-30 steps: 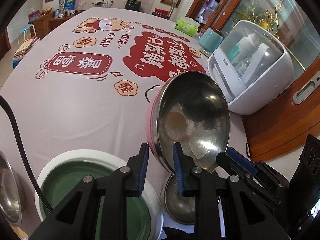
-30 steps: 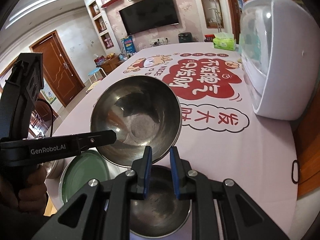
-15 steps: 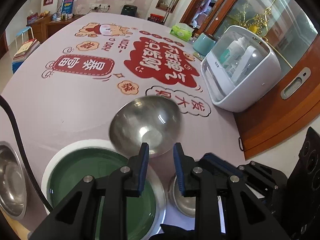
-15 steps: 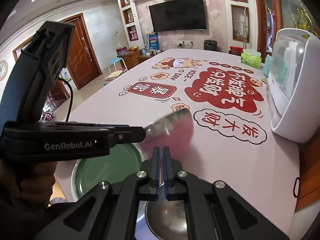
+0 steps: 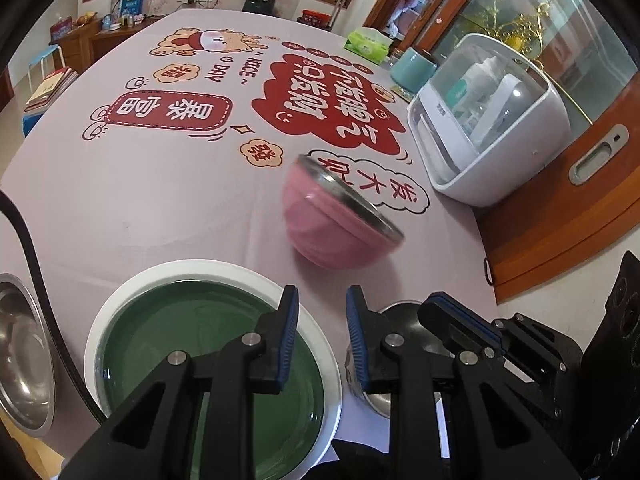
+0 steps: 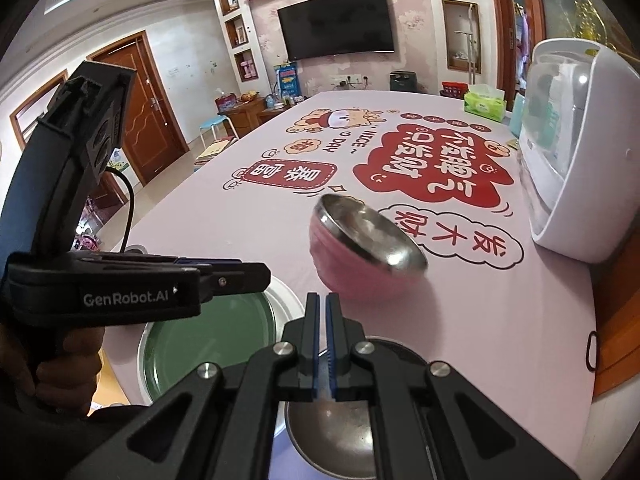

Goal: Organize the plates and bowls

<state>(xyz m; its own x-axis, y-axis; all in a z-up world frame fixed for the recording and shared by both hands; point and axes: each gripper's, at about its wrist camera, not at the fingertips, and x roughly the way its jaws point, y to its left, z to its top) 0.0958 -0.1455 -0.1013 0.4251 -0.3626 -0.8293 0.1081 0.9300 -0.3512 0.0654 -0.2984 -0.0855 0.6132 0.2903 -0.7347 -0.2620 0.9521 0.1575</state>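
Note:
A pink bowl [image 5: 328,224] with a steel inside lies loose on the tablecloth, tipped on its side and blurred; in the right wrist view the pink bowl [image 6: 348,268] shows its steel inside. My left gripper [image 5: 322,300] hangs over the rim of a green plate [image 5: 180,340], jaws a little apart, nothing between them. My right gripper [image 6: 322,300] is shut and empty above a steel bowl [image 6: 332,436]. The left gripper [image 6: 262,272] sits to its left over the green plate [image 6: 208,340].
A second steel bowl [image 5: 20,360] sits at the far left with a black cable [image 5: 32,260] across it. A white lidded appliance [image 5: 492,120] stands at the table's right edge, with a teal cup [image 5: 412,68] and a tissue pack [image 5: 368,44] behind it.
The pink bowl stood on edge with its rim in the left gripper; now it lies tipped on the table farther away. The right gripper has shut. Both grippers have drawn back.

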